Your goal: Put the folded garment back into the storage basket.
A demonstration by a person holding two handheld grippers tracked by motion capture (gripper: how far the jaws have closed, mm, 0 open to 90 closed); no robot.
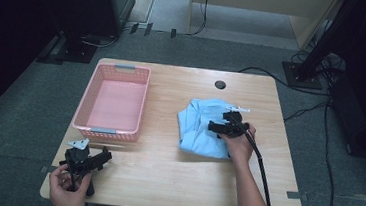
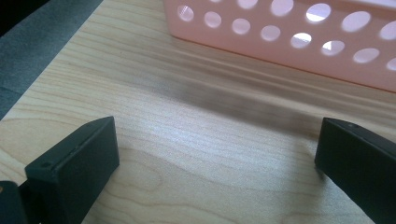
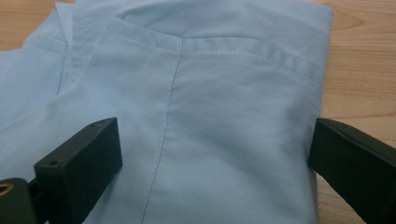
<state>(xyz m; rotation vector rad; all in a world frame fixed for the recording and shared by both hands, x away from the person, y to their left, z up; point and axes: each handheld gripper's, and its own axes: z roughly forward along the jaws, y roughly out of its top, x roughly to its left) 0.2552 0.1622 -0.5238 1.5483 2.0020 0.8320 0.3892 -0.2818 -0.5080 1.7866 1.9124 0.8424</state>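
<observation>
1. Hovering over the folded light-blue garment [image 1: 204,127]: right gripper [image 1: 227,127] sits on its right part, jaws spread wide in the right gripper view, one each side of the fabric, nothing pinched between them.
2. Right gripper view: cloth [image 3: 196,116] runs between and under the jaws, seam and a stitched hem visible. Whether the jaw tips actually press into the fabric or just sit above it, I can't tell from this angle.
3. Left gripper [image 1: 87,161] is at the near-left table corner, held in the left hand [image 1: 67,189], well apart from the garment. Jaws wide open, holding nothing; left gripper view has bare wood between them and the basket wall [image 2: 299,37] ahead.
4. Garment lies right of centre on the table [image 1: 164,176], roughly folded into a compact block, a bit rumpled on its left side. It's beside the pink basket [image 1: 113,102], not touching it.
5. Basket looks empty: pink floor, no cloth in it.
6. Progress, my read: folding looks mostly done; the likely job is getting the garment into the basket. No grip taken yet, so pick, carry and drop are all left.
7. Next likely needs the right jaws to close on a thick folded edge so the stack doesn't unfold on the lift; the left could support the far side.
</observation>
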